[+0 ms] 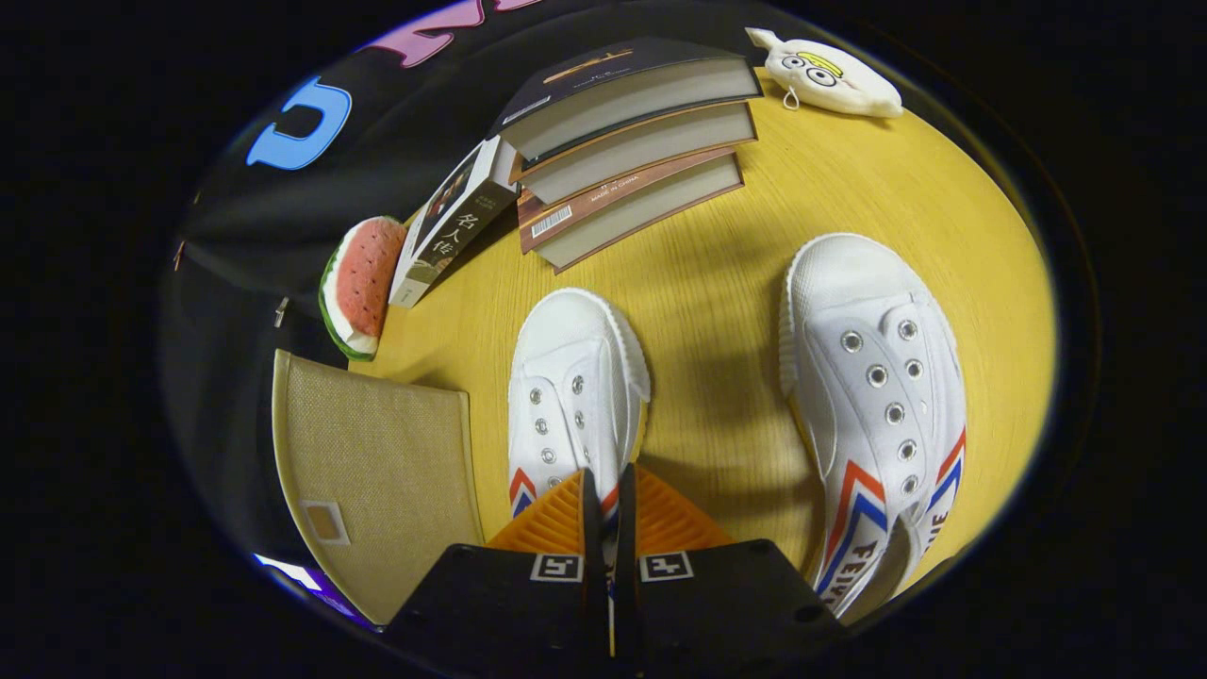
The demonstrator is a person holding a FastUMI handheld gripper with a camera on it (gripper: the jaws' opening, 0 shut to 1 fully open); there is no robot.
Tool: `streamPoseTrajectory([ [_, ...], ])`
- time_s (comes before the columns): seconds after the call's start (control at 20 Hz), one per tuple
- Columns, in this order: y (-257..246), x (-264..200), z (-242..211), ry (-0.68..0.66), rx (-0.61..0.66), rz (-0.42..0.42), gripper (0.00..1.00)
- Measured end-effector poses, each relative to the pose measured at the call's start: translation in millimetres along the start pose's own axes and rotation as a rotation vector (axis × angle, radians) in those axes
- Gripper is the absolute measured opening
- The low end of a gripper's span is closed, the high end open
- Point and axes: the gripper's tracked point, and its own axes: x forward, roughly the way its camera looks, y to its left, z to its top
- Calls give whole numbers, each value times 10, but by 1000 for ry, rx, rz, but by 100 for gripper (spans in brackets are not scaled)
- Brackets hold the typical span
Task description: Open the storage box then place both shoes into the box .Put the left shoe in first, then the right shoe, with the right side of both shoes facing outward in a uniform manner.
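My gripper (608, 486) is pinching the heel of the nearer shoe (575, 396), fingers nearly together on it.

The other shoe (872, 405) is lying well apart to my right, bare tabletop (717, 377) showing between them. The storage box (387, 471) is sitting just left of my fingers; stacked books (632, 141) are lying beyond.
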Motion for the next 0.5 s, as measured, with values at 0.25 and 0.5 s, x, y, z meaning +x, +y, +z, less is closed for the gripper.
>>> streamPoseTrajectory([
  [0.25,157,-397,89,-47,63,18,7],
  [0.5,393,-983,210,-120,75,25,7],
])
